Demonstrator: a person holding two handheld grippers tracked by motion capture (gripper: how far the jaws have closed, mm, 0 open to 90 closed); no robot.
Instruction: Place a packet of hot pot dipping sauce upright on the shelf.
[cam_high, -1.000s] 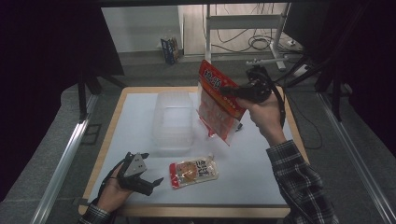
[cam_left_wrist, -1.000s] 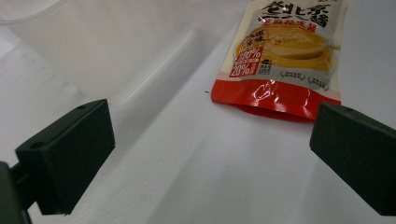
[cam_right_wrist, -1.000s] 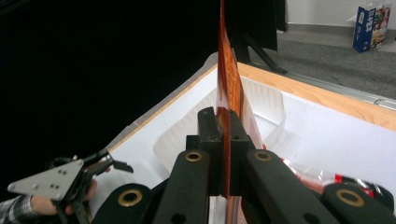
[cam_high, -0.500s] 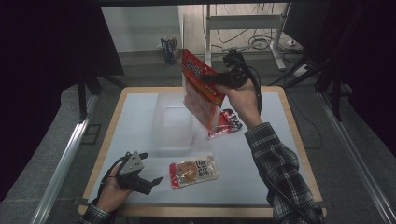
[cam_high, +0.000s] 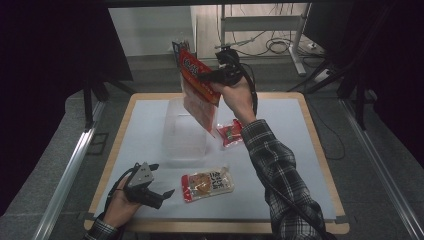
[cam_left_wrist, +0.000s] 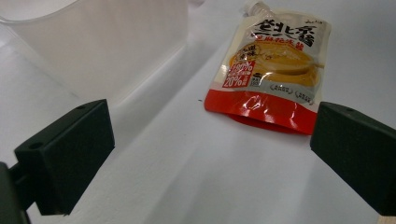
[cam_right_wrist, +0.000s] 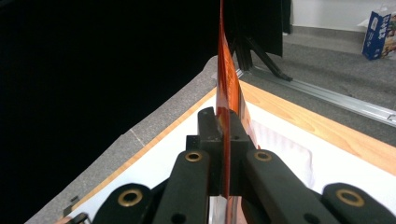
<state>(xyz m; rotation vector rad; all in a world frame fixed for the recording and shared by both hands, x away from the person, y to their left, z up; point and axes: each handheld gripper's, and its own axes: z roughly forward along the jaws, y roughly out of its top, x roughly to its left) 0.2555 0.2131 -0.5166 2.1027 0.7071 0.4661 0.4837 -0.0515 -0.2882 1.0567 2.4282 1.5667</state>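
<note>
Near edge: left gripper resting on table, jaws spread wide, aimed toward yellow sauce pouch lying flat, long axis across the table. Mid-table: clear plastic container; small red packet beside it. Farther, aloft above container: right gripper, forearm raised, jaws pinching large red bag, long axis steeply tilted, top pointing far-left.

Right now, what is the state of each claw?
Left claw: open, holding nothing.
Right claw: closed on the red packet, above the clear container.
</note>
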